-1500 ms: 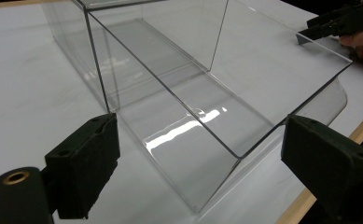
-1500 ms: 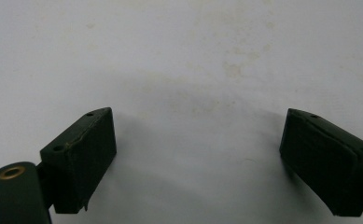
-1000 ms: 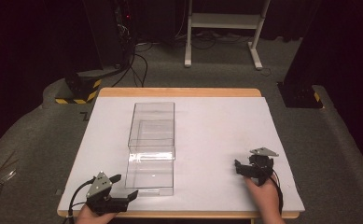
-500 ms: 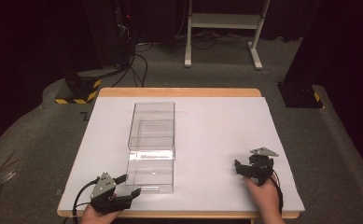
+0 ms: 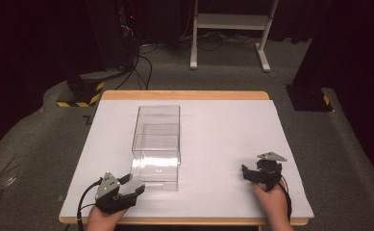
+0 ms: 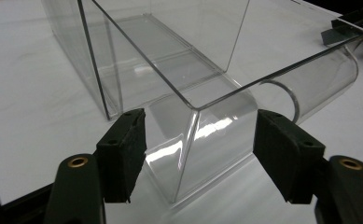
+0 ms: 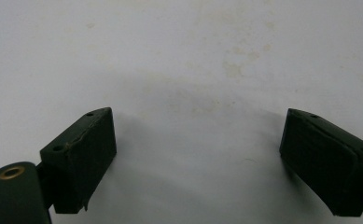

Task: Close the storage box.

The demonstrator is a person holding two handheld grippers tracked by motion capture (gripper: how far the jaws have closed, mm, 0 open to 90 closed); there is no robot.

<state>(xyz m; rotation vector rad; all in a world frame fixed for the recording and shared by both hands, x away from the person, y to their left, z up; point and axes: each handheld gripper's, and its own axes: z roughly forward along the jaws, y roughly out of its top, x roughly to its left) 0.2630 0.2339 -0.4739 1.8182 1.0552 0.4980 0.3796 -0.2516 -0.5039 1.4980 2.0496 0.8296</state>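
**Clear box near my left jaws**

Clear plastic makes up the box point(image 5: 156, 144), so I can see right through its walls. It is long and open on top. It lies on the white table point(image 5: 223, 139), left of the middle, with one short end near me and the other end far away.

I hold my left gripper point(image 5: 127, 188) at the near left part of the table. It sits just beside the near left corner of the box. In the left gripper view, my two black jaws stand wide apart. The rounded corner of the box point(image 6: 202, 140) shows between them, a bit farther out. The pads do not touch it. I am holding nothing there. Light shines off the curved plastic. A black cable trails from this gripper toward the table edge.

My right gripper point(image 5: 252, 173) is at the near right part of the table, well apart from the box. A grey three-cornered plate sits on top of it. In the right gripper view, its jaws are wide too. Between them I see bare white table point(image 7: 193, 70) with a few faint marks on it. I am holding nothing there either.

My hands come in from the near edge of the table.

Past the table, the floor point(image 5: 40, 144) is grey.
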